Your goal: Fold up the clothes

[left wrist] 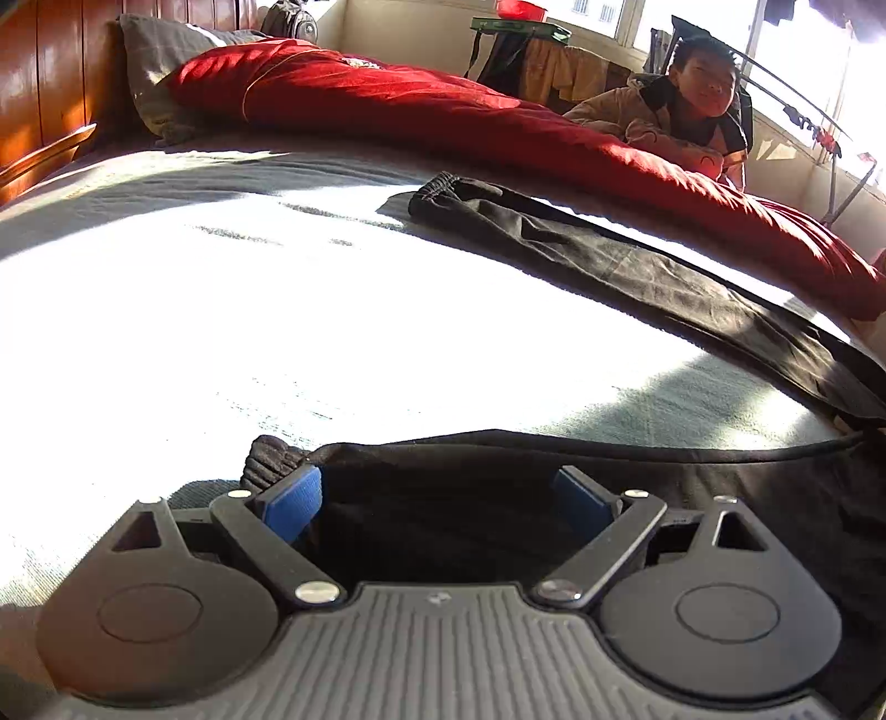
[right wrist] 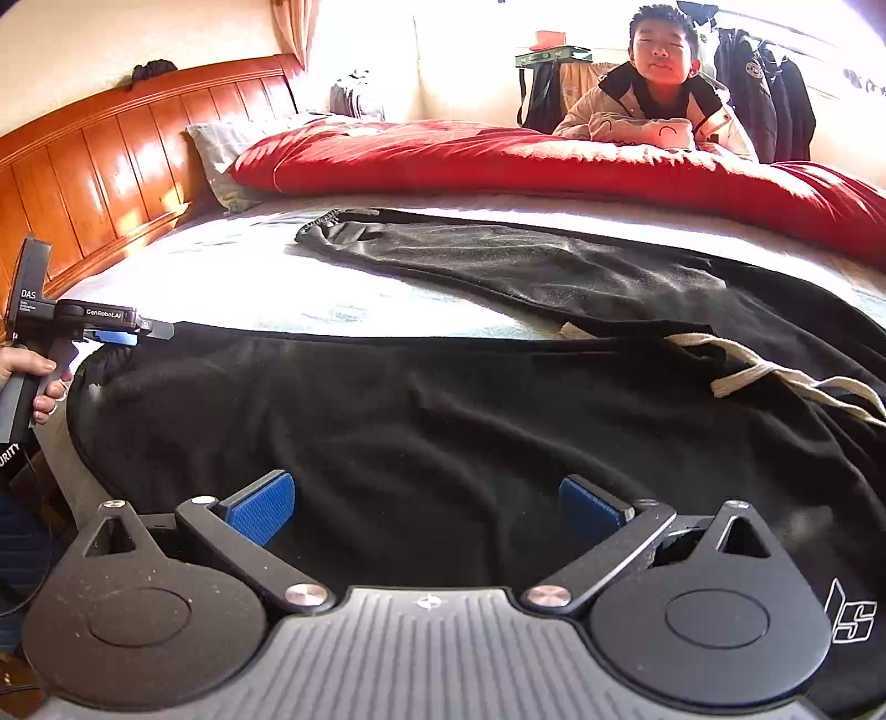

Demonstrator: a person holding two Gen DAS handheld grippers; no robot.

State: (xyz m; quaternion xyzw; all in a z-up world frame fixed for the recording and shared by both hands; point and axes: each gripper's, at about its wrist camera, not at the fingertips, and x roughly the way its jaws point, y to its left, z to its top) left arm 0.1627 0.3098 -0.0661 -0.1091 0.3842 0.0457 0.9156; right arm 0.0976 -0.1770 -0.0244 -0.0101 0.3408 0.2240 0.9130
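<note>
- Left gripper (left wrist: 437,498): jaws spread wide, blue pads (left wrist: 290,501) on either side of black cloth; nothing is clamped between them. Seen again from the right wrist view at the far left (right wrist: 119,332), held by a hand (right wrist: 33,376) on its handle, its blue tip at the cuffed end of the near trouser leg.
- Right gripper (right wrist: 426,509): jaws likewise spread apart, pads (right wrist: 260,507) poised over the black cloth with nothing pinched; whether they touch the fabric cannot be told.
- Black trousers (right wrist: 387,421): laid out on the bed (left wrist: 221,310), legs parted in a V. Near leg is stretched across in front of both grippers; far leg (left wrist: 609,260) runs away toward the red quilt, its ribbed cuff (left wrist: 437,185) lying on the sheet.
- Waist end is toward the right, where a white drawstring (right wrist: 775,376) lies loose on the cloth. White lettering (right wrist: 850,617) is seen at the lower right, only partly readable.
- Red quilt (right wrist: 554,160): bunched along the far side of the bed, a grey pillow (left wrist: 149,61) at its head end against the wooden headboard (right wrist: 111,149).
- Person (right wrist: 653,111) is leaned on the quilt at the far side of the bed, arms folded.
- Small green-edged table (left wrist: 520,27) behind, with a red bowl-like container (left wrist: 520,8) on top; its contents cannot be made out.
- Jackets (right wrist: 764,94) are hung near the window.
</note>
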